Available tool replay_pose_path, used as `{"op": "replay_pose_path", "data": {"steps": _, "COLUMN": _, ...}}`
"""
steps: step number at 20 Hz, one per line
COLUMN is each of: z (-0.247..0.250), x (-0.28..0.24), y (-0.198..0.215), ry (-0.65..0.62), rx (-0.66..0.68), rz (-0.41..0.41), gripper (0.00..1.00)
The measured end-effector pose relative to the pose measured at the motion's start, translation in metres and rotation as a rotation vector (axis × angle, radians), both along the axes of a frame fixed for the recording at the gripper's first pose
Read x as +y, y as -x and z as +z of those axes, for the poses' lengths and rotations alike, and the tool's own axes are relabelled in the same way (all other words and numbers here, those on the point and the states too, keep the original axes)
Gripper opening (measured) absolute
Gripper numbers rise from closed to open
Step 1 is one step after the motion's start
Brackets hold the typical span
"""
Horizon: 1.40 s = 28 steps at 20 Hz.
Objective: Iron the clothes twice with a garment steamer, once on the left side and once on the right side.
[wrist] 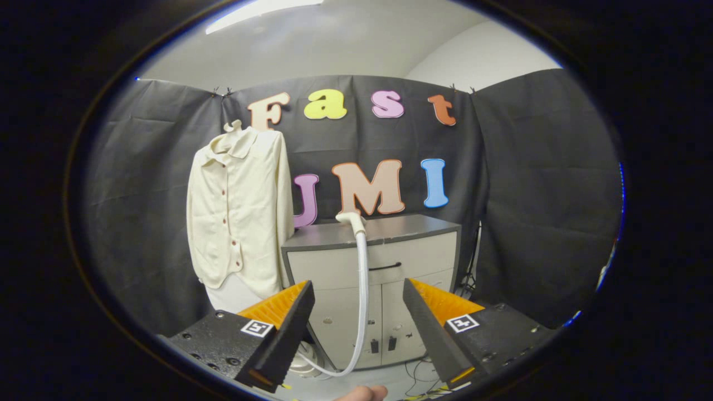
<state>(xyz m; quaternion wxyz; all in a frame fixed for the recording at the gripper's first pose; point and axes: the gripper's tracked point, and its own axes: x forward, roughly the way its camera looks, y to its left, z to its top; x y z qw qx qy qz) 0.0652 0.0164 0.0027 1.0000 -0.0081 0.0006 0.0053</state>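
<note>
The gripper (pixel 356 312) is spread wide and holds nothing; there is a clear gap between its 2 fingers. Through that gap, beyond the fingertips, stands a grey cabinet (pixel 423 245). The steamer head (pixel 351 218) lies on the cabinet's top front edge, straight ahead and above the gap. Its pale hose (pixel 363 289) drops down the cabinet front, passes between the fingers and curves off toward the left finger, where a pale rounded body (pixel 303 362), probably the steamer base, sits partly hidden behind that finger.

The shirt (pixel 239 211) hangs against the booth wall, ahead and to the left of the left finger, well apart from the gripper. It is cream, buttoned, with the collar at the top. A fingertip (pixel 362 393) shows just under the gap.

The step in hand looks like the very start: reaching for the steamer, with neither of the 2 passes begun. The next move calls for raising the gripper forward to the head, straddling its neck with both fingers and closing firmly, then carrying it left to the shirt with enough hose slack. A grip low on the soft hose would likely let the head flop.
</note>
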Motion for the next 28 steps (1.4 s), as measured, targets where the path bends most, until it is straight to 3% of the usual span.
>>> {"op": "replay_pose_path", "data": {"steps": 6, "z": 0.016, "x": 0.015, "y": -0.083, "ry": 0.017, "rx": -0.016, "rz": -0.018, "gripper": 0.97}}
{"op": "replay_pose_path", "data": {"steps": 19, "z": 0.043, "x": 0.038, "y": -0.315, "ry": 0.076, "rx": 0.022, "rz": -0.004, "gripper": 0.97}}
{"op": "replay_pose_path", "data": {"steps": 24, "z": 0.029, "x": 0.031, "y": -0.378, "ry": 0.077, "rx": 0.149, "rz": -0.019, "gripper": 0.98}}
{"op": "replay_pose_path", "data": {"steps": 28, "z": 0.004, "x": 0.034, "y": -0.411, "ry": -0.051, "rx": 0.312, "rz": -0.013, "gripper": 0.95}}
